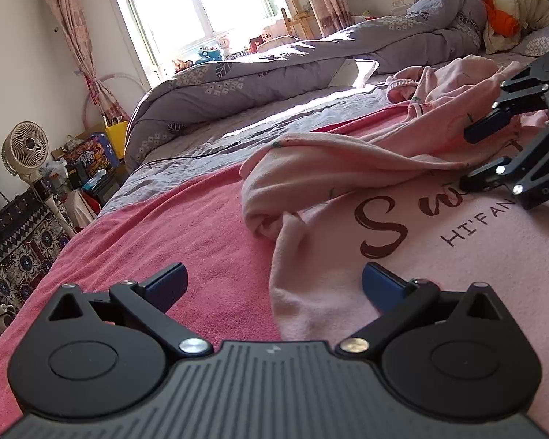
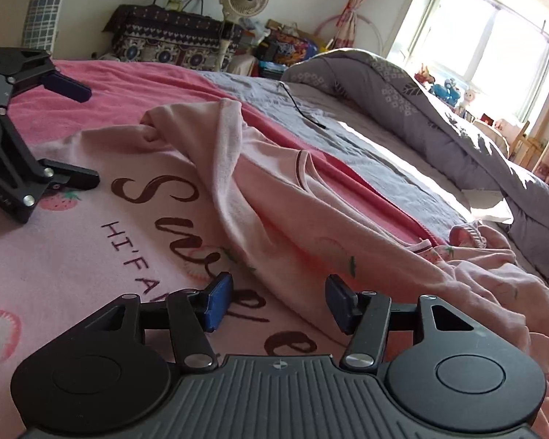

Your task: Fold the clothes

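Item: pale pink top (image 1: 439, 256), printed in dark brown lettering, with strawberry motifs visible in the right wrist view. Spread front-up on a pink blanket (image 1: 186, 219) over the near part of a bed; one sleeve (image 1: 311, 161) thrown back across the chest in a loose, rumpled roll, cuff end drooping toward the near left. More pink fabric, possibly a second garment (image 1: 454, 73), heaped at the far right beside the neckline; cannot tell whether joined.

Left gripper (image 1: 274, 285): fingers spread wide, nothing between them, poised low over the blanket and the near hem edge, apparently not touching cloth.

Right gripper (image 2: 278, 300): fingers parted about halfway, nothing pinched; sleeve fabric just beyond the tips, over the lettering.

Handling, judged: light, soft knit, limp, no stiffness; likely to sag and drag when lifted by one point, and to cling slightly to the fuzzy blanket. Not fragile, not slippery.

Hold points, judged: sleeve cuff or the ridge of the roll for the right; shoulder seam or hem corner for the left, pinching a single layer.

Surroundings: grey quilt (image 1: 274, 73) far, window (image 1: 201, 3) beyond, fan (image 1: 25, 150) far left.
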A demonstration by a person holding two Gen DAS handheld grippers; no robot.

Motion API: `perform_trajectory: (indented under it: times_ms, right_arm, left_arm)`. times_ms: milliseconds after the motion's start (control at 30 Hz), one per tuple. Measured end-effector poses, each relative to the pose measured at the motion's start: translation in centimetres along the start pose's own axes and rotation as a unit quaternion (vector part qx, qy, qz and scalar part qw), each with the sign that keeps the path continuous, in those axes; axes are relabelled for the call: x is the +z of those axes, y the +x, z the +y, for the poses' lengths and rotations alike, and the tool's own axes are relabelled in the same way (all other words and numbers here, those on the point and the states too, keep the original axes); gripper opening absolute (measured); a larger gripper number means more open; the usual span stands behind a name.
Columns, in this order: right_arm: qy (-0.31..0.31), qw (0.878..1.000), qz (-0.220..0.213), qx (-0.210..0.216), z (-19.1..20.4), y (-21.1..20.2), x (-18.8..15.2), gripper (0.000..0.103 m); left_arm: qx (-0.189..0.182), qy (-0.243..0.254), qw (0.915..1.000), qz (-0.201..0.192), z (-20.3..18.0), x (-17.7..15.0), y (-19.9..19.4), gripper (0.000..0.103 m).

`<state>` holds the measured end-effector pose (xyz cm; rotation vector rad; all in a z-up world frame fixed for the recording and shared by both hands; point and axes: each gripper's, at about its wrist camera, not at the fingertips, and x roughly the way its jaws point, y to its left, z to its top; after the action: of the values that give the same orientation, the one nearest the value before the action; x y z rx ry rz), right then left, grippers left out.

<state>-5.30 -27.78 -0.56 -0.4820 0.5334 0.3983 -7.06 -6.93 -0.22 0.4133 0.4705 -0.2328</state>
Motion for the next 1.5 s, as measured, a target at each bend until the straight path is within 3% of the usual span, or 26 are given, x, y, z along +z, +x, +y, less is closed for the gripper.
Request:
perform_trajectory:
  times_ms: [33,100,267,333,400,533,600,767,900,1067,1100,1200,1233,1300,1367,1400,1500]
  right_arm:
    - [0.007,1.000,0.004,-0.003,-0.1,1.1,0.6,0.054]
    - [0.023,0.999,0.013,-0.028,-0.7,2.0,2.1,0.004]
    - [0.094,0.991,-0.057,-0.074,-4.9,0.9,6.0,0.007]
    - [0.141,0.983,-0.079,-0.089,-7.6,1.0,7.3,0.021]
    - [0.195,0.971,-0.086,-0.106,-10.6,1.8,8.0,0.051]
    - [0.242,0.963,-0.087,-0.085,-13.7,1.2,5.2,0.057]
    - [0.232,0.965,-0.082,-0.093,-14.4,0.2,3.3,0.068]
    - [0.249,0.959,-0.056,-0.123,-16.2,-2.3,-1.5,0.075]
    - [0.281,0.951,-0.043,-0.123,-16.8,-3.2,-4.3,0.079]
    - [0.285,0.951,-0.046,-0.106,-15.5,-1.9,-3.7,0.079]
    - [0.285,0.952,-0.047,-0.096,-15.3,-1.6,-3.1,0.079]
    - [0.347,0.934,-0.083,0.024,-15.4,-0.6,-1.6,0.082]
    - [0.362,0.929,-0.071,0.022,-15.4,-0.2,-1.1,0.082]
    - [0.310,0.949,-0.023,-0.059,-13.9,0.7,0.2,0.081]
    - [0.264,0.963,-0.024,-0.053,-12.7,0.4,0.1,0.081]
    - [0.271,0.962,-0.031,-0.022,-12.6,0.0,-0.4,0.082]
    - [0.313,0.949,-0.032,0.002,-13.3,-1.3,-1.7,0.086]
  left_arm:
    - [-0.001,-0.004,1.0000,0.001,0.1,0.0,0.0,0.103]
    - [-0.003,-0.009,1.0000,0.002,0.3,0.0,0.1,0.103]
    - [-0.004,-0.011,0.9999,0.003,0.2,0.0,0.2,0.103]
    - [-0.003,-0.012,0.9999,0.003,0.1,0.1,0.1,0.103]
    - [0.000,-0.011,0.9999,0.002,0.1,0.1,0.1,0.103]
    - [-0.001,-0.012,0.9999,0.002,0.1,0.0,0.0,0.103]
    - [-0.004,-0.017,0.9998,0.002,0.3,0.0,0.1,0.103]
    - [-0.004,-0.020,0.9998,0.003,0.4,0.1,0.2,0.103]
    - [-0.005,-0.021,0.9998,0.004,0.4,0.1,0.2,0.103]
    - [-0.017,-0.043,0.9988,0.014,1.2,0.1,0.6,0.103]
    - [-0.019,-0.050,0.9984,0.017,1.4,0.1,0.7,0.103]
    - [-0.022,-0.058,0.9979,0.021,1.6,0.1,0.9,0.103]
    - [-0.022,-0.059,0.9978,0.021,1.6,0.1,0.9,0.103]
    - [-0.022,-0.059,0.9978,0.022,1.6,0.1,1.0,0.103]
    - [-0.022,-0.059,0.9978,0.022,1.6,0.2,1.1,0.103]
    - [-0.022,-0.059,0.9977,0.023,1.6,0.2,1.1,0.103]
    - [-0.021,-0.060,0.9977,0.023,1.6,0.2,1.1,0.103]
